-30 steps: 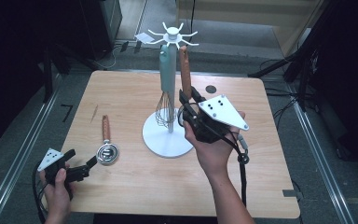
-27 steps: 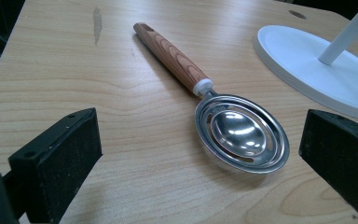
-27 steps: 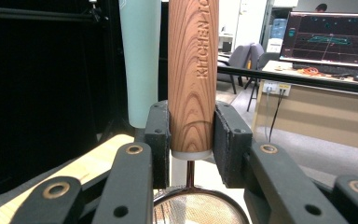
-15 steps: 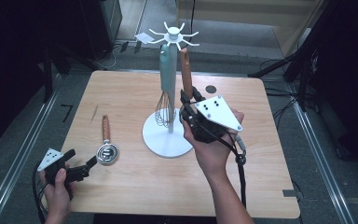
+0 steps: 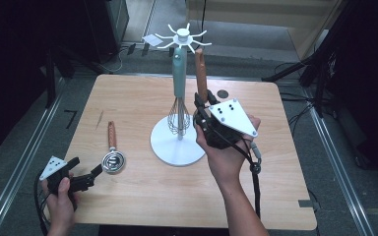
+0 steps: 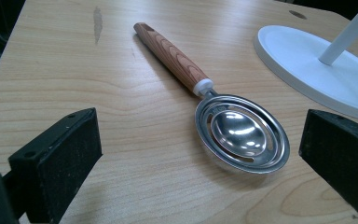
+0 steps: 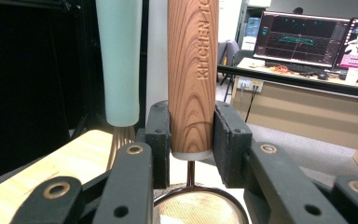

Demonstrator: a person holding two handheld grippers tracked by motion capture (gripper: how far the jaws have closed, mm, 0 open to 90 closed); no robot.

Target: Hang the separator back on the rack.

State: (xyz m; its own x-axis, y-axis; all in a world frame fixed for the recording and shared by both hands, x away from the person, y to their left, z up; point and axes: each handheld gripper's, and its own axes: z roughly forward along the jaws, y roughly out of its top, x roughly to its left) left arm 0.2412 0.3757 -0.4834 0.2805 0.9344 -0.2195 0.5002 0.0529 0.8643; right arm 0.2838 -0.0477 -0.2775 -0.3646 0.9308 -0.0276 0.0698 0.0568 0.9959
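Your right gripper point(image 7: 191, 140) is clamped on the wooden handle point(image 7: 192, 70) of a strainer point(image 5: 200, 78), held upright mid-frame beside the whisk point(image 5: 179, 110) on the white rack point(image 5: 181, 37). Keep it vertical and aim the top at a free hook. Left gripper point(image 6: 200, 154) sits wide open, lower left, near the scoop point(image 6: 240, 133) on the table point(image 5: 128, 98).
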